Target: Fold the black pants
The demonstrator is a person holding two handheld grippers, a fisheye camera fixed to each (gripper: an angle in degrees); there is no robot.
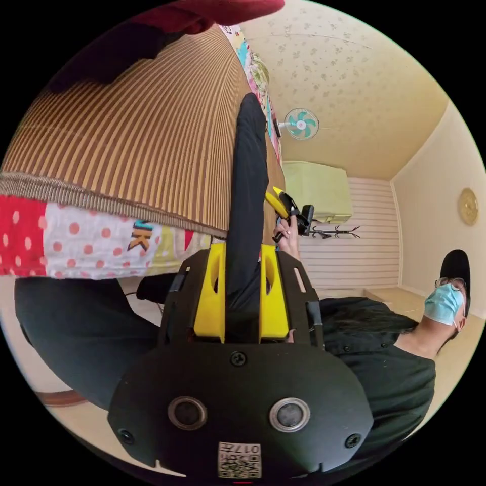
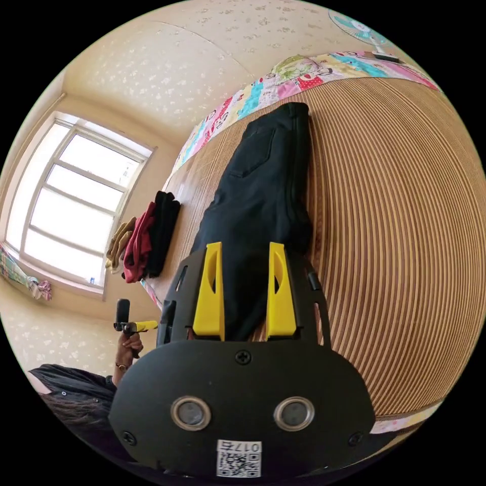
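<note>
Room: a home bedroom with pale patterned wallpaper, a bright window [image 2: 76,202] in the right gripper view, and a wall fan [image 1: 301,123] in the left gripper view.
Surface: a bed topped by a brown striped mat [image 2: 405,243] over a colourful patchwork quilt [image 1: 91,243] that shows along the edges.
Left tongs [image 1: 242,263]: yellow jaws stand a little apart with black cloth running up between them; whether both jaws press on it cannot be told.
Right tongs [image 2: 245,263]: yellow jaws parted, with the near end of the garment lying in the gap between them; a firm grip cannot be told.
Black pants [image 2: 258,197]: stretched lengthwise on the striped mat, folded narrow, the far end reaching toward the quilt border; in the left gripper view they [image 1: 248,202] rise as a slim dark band from the jaws.
Person: seated beside the bed in a dark shirt [image 1: 385,364], one hand [image 1: 286,238] holding the other tool.
Far edge of bed: a small pile of clothes [image 2: 144,243], red, black and tan, lies near the window.
Beyond: a round wall ornament [image 1: 468,206].
</note>
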